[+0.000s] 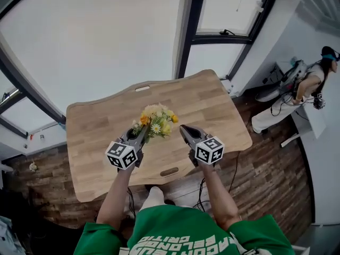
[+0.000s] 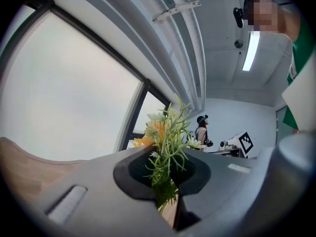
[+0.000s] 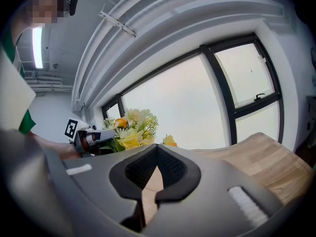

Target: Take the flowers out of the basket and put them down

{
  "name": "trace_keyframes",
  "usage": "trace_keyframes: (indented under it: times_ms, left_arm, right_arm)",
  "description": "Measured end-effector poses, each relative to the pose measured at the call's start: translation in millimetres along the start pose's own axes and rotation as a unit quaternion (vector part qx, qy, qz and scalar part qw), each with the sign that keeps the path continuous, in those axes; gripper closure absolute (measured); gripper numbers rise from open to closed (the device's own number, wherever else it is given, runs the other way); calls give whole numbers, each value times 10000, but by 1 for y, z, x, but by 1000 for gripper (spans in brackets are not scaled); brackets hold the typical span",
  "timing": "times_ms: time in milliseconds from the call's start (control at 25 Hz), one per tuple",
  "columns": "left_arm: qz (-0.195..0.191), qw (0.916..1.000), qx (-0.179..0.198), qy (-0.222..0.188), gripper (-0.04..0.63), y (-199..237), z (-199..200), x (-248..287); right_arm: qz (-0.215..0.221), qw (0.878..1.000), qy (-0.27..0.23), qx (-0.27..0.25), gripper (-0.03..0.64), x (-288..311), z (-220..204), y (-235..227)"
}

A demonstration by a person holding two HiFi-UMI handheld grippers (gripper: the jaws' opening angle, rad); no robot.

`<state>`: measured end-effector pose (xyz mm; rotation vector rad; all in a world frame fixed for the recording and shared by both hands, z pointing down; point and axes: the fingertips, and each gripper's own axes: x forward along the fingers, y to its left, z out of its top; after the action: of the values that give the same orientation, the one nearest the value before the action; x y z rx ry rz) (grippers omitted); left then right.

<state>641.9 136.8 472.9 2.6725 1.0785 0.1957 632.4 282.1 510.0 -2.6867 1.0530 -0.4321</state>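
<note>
Only the left gripper view shows the grip itself. The left gripper (image 2: 165, 174) has its dark, ribbed pads closed on the thin green plastic stems of the flowers (image 2: 165, 142). From the head view the same left gripper (image 1: 141, 133) looks merely tucked under the yellow, white and orange blooms (image 1: 155, 122), which hang above the middle of the wooden table (image 1: 212, 105).

The right gripper view shows the right gripper (image 3: 156, 167) with its jaws brought together on nothing, only pale wood grain (image 3: 266, 157) showing past them. It also shows the bouquet (image 3: 129, 130) off to the side.

In the head view both bare forearms reach out from green sleeves over the table's near edge, and the right gripper (image 1: 185, 130) is held roughly level just beside the flowers. The tabletop has a wavy outline and slot-shaped cut-outs.
</note>
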Motion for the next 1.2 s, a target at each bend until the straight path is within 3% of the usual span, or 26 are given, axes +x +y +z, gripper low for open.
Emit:
trace_keyframes:
  times_ms: [600, 880, 1200]
  left_arm:
    - [-481, 9976, -227, 448, 529, 54, -24, 44]
    - [-410, 9968, -317, 613, 529, 61, -44, 51]
    - [-80, 9960, -375, 807, 529, 71, -71, 68]
  right_arm:
    - [-571, 9981, 192, 131, 611, 39, -4, -37]
    - [-573, 9979, 267, 138, 611, 45, -11, -43]
    - [-334, 9983, 391, 273, 611, 57, -29, -67]
